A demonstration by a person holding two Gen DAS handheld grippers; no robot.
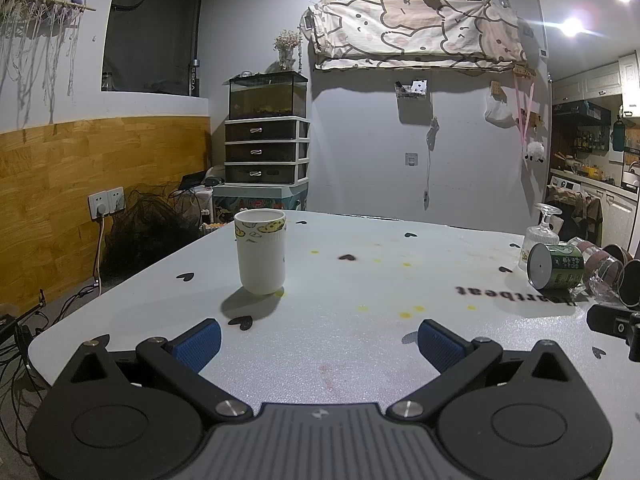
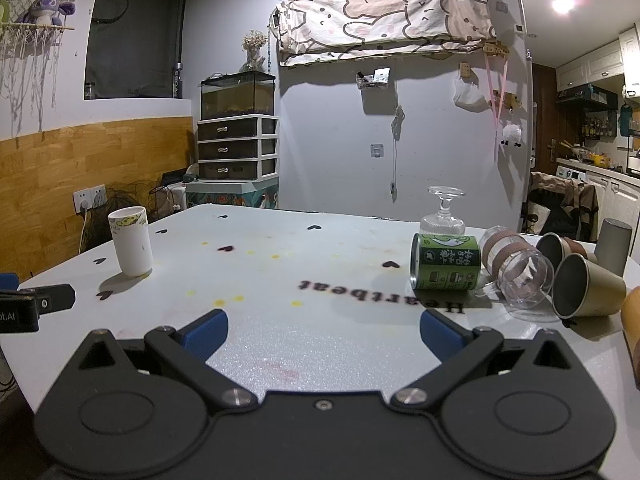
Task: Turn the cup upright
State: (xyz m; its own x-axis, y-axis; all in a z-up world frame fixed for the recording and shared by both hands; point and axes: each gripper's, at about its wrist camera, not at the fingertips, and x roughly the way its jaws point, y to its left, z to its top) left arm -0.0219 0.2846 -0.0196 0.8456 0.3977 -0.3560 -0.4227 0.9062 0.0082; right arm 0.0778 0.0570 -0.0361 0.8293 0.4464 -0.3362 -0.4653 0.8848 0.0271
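A white cup with a patterned rim (image 1: 261, 251) stands upright on the white table (image 1: 360, 280), ahead and left of my left gripper (image 1: 319, 343), which is open and empty. The cup also shows at the left in the right wrist view (image 2: 130, 240). My right gripper (image 2: 324, 332) is open and empty over the table. Ahead to its right lie a green cup on its side (image 2: 446, 262), a clear cup with brown bands on its side (image 2: 516, 270) and a metal cup on its side (image 2: 586, 292). A stemmed glass (image 2: 443, 212) stands upside down behind them.
Another metal cup (image 2: 560, 249) lies behind the first, and a grey cylinder (image 2: 614, 246) stands at the far right. A wooden object (image 2: 632, 332) is at the right edge. The left gripper's body (image 2: 24, 308) shows at the left. The table's left edge drops to cables and sockets.
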